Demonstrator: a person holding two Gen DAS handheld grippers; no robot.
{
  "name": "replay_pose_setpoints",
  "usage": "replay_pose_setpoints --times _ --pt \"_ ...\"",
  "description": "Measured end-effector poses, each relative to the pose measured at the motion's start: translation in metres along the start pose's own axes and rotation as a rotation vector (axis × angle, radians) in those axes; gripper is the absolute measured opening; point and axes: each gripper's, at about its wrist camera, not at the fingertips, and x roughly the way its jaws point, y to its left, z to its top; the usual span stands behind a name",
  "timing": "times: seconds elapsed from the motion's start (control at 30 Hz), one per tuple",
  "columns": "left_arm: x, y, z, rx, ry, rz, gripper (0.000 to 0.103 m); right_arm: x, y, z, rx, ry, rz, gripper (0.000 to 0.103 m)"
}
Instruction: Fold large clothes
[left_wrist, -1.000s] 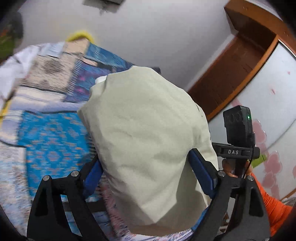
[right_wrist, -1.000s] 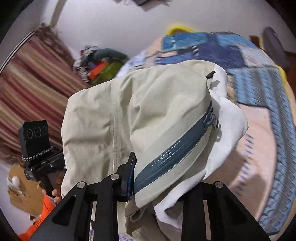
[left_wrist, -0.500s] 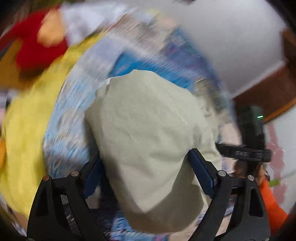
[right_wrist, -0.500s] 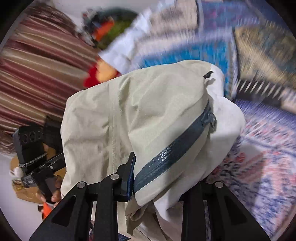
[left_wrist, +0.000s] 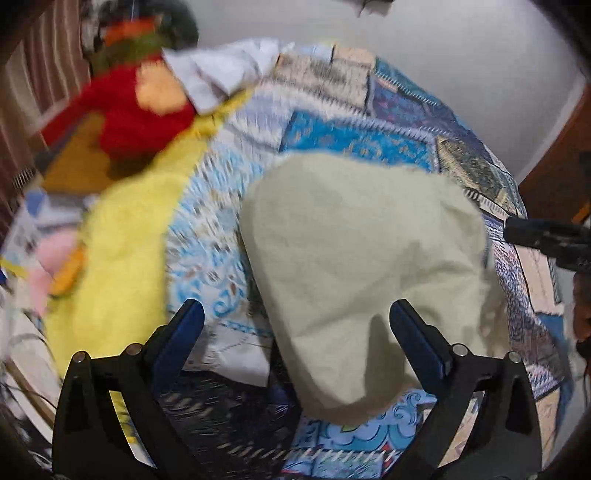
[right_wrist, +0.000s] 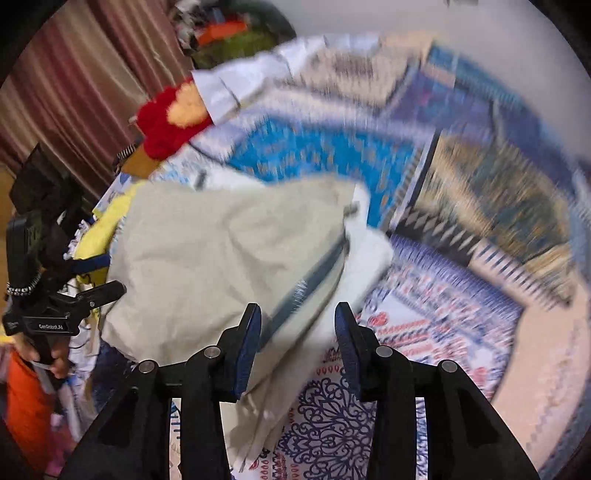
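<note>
Beige jacket bundle dropped on bed, both grippers let go.

L→R: striped curtain (right_wrist: 74, 85), red plush toy (left_wrist: 136, 118), yellow blanket (left_wrist: 122, 251), then patchwork bedspread (left_wrist: 354, 144). Left gripper (left_wrist: 295, 325) spread wide, nothing pinched; jacket (left_wrist: 362, 266) lies btwn its fingers on the spread. Right gripper (right_wrist: 297, 328) parted narrower, jacket (right_wrist: 229, 258) edge just beside its left pad, no clamp. Risk: bundle is puffy, smooth woven shell w/ stiff teal zip (right_wrist: 310, 280) & loose white lining (right_wrist: 369, 254), so folds prob spring open or lining slides out if left unpressed.
</note>
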Motion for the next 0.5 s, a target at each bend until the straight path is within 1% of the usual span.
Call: replay_pose_setpoints --times 0.03,0.1,0.13,0.17,0.2,0.23,0.27,0.33,0.37,0.4,0.43,0.47,0.5 --pt "-0.006 -0.002 -0.001 0.020 -0.021 0.014 0.102 -0.012 0.011 -0.001 -0.035 -0.042 0.005 0.038" --pt "-0.012 -0.005 -0.005 0.047 -0.048 0.046 0.102 -0.026 0.032 -0.005 -0.096 -0.092 0.063 0.038" --pt "-0.012 -0.006 -0.008 0.052 -0.046 0.052 0.102 -0.030 0.049 -0.007 -0.144 -0.113 0.102 0.039" --pt "-0.011 -0.008 -0.012 0.059 -0.037 0.058 0.102 -0.030 0.056 -0.008 -0.170 -0.122 0.114 0.040" --pt "-0.006 -0.012 -0.017 0.072 -0.021 0.071 0.102 -0.027 0.074 -0.010 -0.212 -0.136 0.124 0.042" --pt "-0.001 -0.014 -0.021 0.091 -0.006 0.089 0.102 -0.022 0.084 -0.011 -0.231 -0.137 0.127 0.047" --pt "0.005 -0.017 -0.026 0.113 0.011 0.115 0.102 -0.010 0.101 -0.012 -0.268 -0.128 0.127 0.051" --pt "0.018 -0.019 -0.034 0.139 0.028 0.146 0.103 0.012 0.116 -0.016 -0.290 -0.096 0.118 0.052" --pt "0.026 -0.015 -0.037 0.132 0.045 0.155 0.103 0.027 0.121 -0.016 -0.293 -0.060 0.116 0.052" --pt "0.030 -0.010 -0.040 0.124 0.066 0.151 0.103 0.047 0.122 -0.018 -0.304 -0.003 0.109 0.053" --pt "0.034 -0.006 -0.041 0.107 0.082 0.135 0.103 0.057 0.120 -0.020 -0.307 0.023 0.098 0.061" --pt "0.037 -0.001 -0.043 0.083 0.092 0.107 0.103 0.069 0.111 -0.022 -0.289 0.047 0.103 0.073" --pt "0.039 0.002 -0.045 0.060 0.102 0.077 0.103 0.074 0.104 -0.024 -0.265 0.068 0.115 0.078"
